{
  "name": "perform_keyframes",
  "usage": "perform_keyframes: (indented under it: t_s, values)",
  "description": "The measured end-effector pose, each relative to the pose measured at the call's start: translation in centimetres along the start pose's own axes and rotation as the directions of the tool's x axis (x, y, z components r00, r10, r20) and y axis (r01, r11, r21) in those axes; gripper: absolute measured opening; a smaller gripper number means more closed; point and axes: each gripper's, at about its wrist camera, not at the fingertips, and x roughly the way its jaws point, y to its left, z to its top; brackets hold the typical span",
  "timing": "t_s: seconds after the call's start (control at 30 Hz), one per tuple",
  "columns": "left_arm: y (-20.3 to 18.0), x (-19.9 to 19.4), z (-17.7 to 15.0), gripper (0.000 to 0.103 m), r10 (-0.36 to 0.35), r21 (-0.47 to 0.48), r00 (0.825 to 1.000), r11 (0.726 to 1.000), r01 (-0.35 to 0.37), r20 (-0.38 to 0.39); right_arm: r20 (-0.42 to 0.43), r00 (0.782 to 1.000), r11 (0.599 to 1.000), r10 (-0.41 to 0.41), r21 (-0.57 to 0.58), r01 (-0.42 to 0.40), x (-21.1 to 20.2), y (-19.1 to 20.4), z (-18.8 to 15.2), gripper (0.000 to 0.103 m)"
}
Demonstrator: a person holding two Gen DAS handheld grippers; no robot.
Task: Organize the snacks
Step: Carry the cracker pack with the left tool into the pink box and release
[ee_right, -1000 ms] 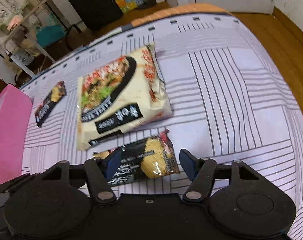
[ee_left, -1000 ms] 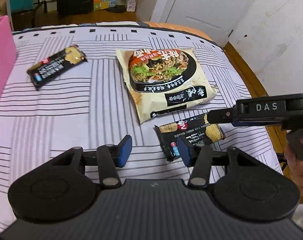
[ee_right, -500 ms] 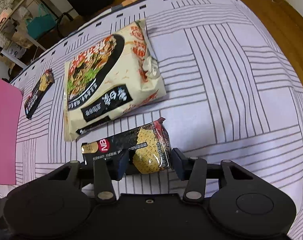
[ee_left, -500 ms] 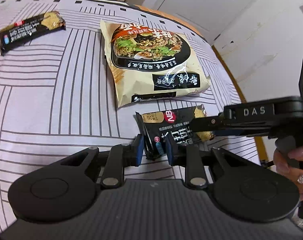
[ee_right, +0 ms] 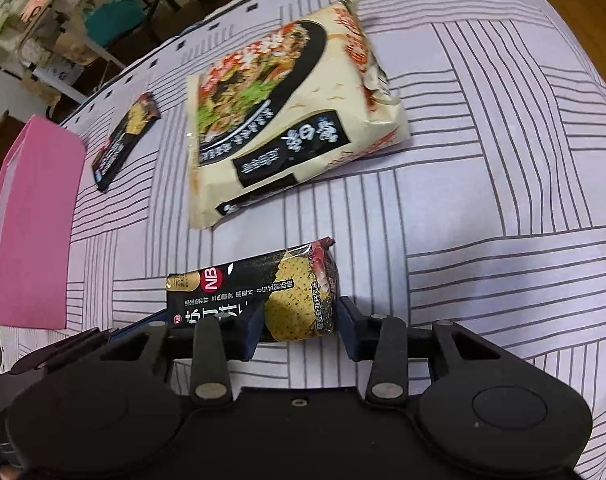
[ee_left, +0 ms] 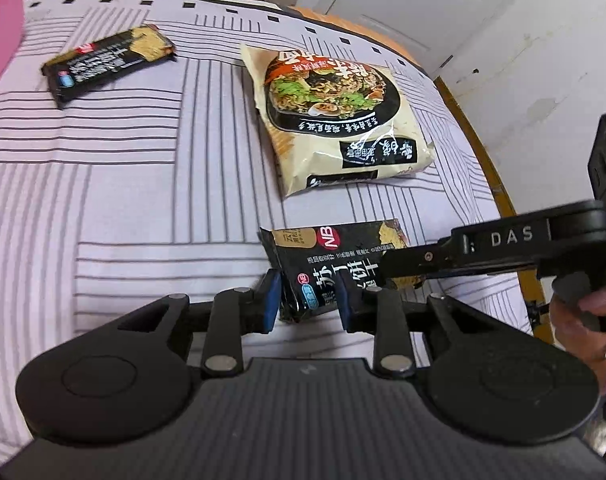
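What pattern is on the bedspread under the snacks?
Pale lilac bedspread with blocks of thin dark stripes; clearest in the right wrist view.

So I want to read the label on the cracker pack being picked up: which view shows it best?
The right wrist view: the cracker pack shows nearly its full length, logo to cracker picture. In the left wrist view, the same pack is partly hidden by the right gripper crossing it.

Bed [ee_left: 123, 168] covered in lilac sheet with grey line blocks. Lying flat on it: cream noodle bag [ee_left: 335, 120], two black cracker packs [ee_left: 107, 62] [ee_right: 259, 296], pink box [ee_right: 35, 220] at edge.
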Motion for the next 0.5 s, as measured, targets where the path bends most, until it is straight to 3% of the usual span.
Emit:
perform_keyframes:
  t_s: [0.23, 0.5]
  values:
    - [-0.8, -2.7, -0.7, 0.027, 0.045, 0.033, 0.999, 0.998, -0.046, 0.027, 0.021, 0.999, 0.998, 0.044, -0.053, -0.043, -1.3, 2.0, -0.8, 0.045]
    - [-0.2, -7.2, -1.7, 0.027, 0.119, 0.051, 0.988, 0.991, -0.125, 0.103, 0.086, 0.994, 0.983, 0.067, -0.173, -0.051, -2.6, 7.0, -3.3, 0.045]
